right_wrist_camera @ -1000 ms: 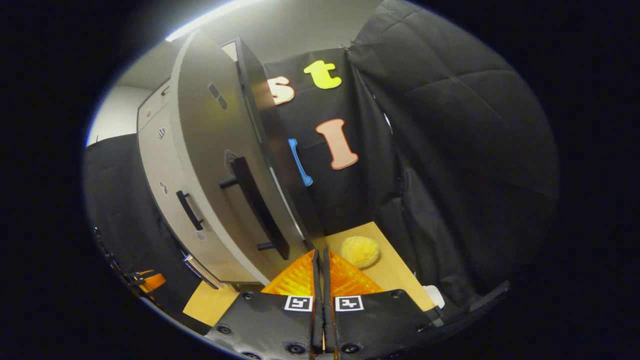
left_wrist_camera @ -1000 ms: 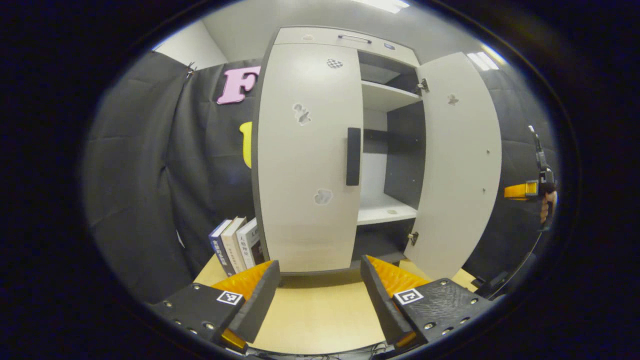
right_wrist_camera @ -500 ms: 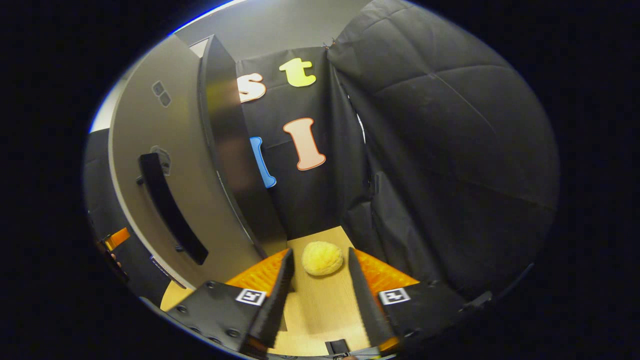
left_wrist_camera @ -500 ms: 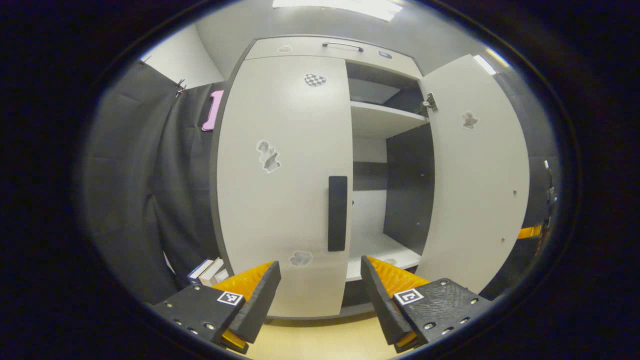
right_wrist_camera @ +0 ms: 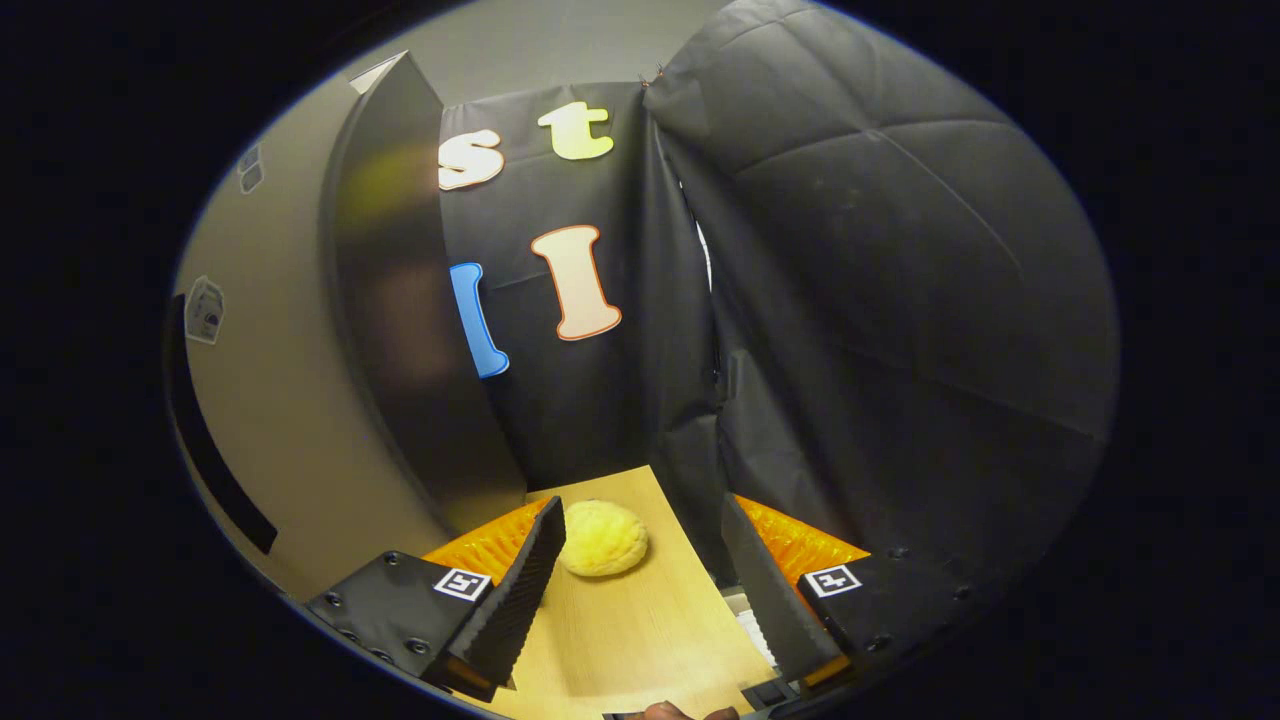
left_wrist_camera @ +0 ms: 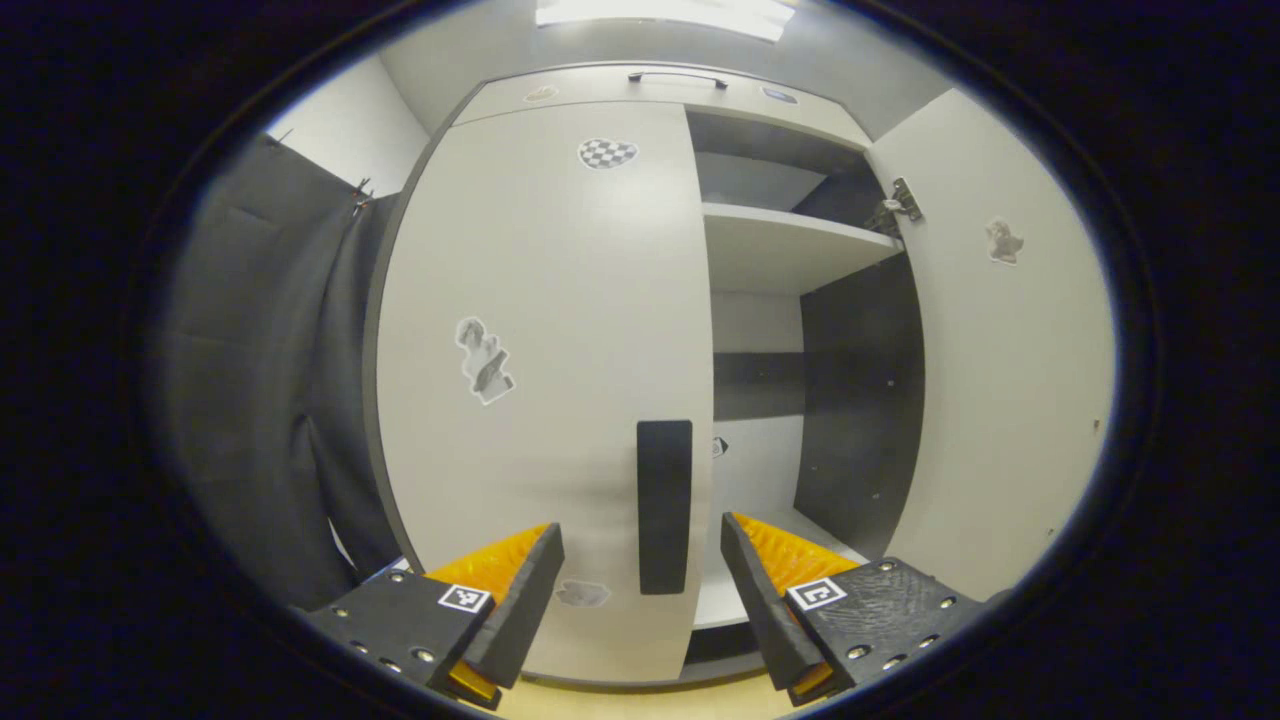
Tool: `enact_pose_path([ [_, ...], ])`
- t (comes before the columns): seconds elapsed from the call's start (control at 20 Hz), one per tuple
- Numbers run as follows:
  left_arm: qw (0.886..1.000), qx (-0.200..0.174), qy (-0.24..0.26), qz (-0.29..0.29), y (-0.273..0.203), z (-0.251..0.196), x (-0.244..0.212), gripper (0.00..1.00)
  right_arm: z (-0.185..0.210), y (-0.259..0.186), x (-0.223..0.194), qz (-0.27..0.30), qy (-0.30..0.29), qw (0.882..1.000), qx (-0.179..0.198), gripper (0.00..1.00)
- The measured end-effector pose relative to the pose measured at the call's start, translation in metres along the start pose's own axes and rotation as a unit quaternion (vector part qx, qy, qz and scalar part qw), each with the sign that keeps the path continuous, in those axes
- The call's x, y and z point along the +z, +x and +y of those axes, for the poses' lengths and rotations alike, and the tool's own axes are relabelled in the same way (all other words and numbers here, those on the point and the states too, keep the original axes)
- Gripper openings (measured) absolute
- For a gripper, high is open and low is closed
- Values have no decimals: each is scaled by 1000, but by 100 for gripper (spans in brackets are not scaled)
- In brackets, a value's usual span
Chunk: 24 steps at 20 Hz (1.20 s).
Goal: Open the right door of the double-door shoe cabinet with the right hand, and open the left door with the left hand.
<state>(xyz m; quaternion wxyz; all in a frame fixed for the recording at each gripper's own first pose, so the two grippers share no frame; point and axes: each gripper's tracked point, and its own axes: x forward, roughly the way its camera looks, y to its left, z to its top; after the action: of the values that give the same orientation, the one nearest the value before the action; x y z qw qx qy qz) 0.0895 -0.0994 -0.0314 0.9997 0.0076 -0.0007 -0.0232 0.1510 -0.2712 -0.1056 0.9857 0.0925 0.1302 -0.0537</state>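
1. In the left gripper view, the left gripper hung with its fingers spread wide and nothing between them, lined up on either side of the dark handle, probably so it could close on it.
2. That handle sat at the inner edge of the left door, which was shut flat; the right door stood swung out; the cabinet shelves in sight looked bare.
3. In the right gripper view, the right gripper was wide open and empty, clear of the door, over the table; beyond it lay a yellow bun.
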Motion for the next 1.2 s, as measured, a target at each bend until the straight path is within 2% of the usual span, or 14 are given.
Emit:
enact_pose_path([
  [0.15,1000,0,-11,-6,7,-6,5,90,-6,17,10,-1,-16,1000,0,98],
  [0.2,1000,2,-10,-10,9,-7,7,72,-6,19,16,-8,-26,1000,-1,98],
  [0.3,1000,3,0,-12,13,-7,9,62,-7,25,25,-19,-39,999,1,98],
  [0.4,1000,15,15,-19,13,-2,13,66,-8,30,30,-25,-45,999,5,98],
  [0.45,999,24,17,-19,17,2,12,60,-8,33,31,-26,-48,998,8,98],
  [0.5,1000,23,12,-17,18,0,11,48,-7,34,30,-27,-49,998,11,92],
  [0.65,1000,21,-5,-3,16,-3,6,50,-5,36,24,-19,-52,998,15,92],
  [0.7,1000,23,-11,2,17,-3,4,49,-5,37,24,-18,-52,998,18,98],
  [0.75,999,28,-21,2,19,-1,3,48,-4,38,22,-18,-54,998,22,93],
  [0.9,999,30,-25,5,15,-4,4,31,-2,40,15,-13,-46,998,30,92],
  [0.95,999,32,-18,5,16,-2,4,31,4,42,10,-9,-36,998,42,98],
  [1.0,999,33,-13,7,16,-1,3,28,8,43,5,-5,-30,998,49,93],
  [1.05,999,36,-10,8,16,1,2,27,8,45,1,-1,-28,998,51,93],
  [1.2,999,37,1,14,16,3,2,12,14,42,-2,2,-36,998,54,92],
])
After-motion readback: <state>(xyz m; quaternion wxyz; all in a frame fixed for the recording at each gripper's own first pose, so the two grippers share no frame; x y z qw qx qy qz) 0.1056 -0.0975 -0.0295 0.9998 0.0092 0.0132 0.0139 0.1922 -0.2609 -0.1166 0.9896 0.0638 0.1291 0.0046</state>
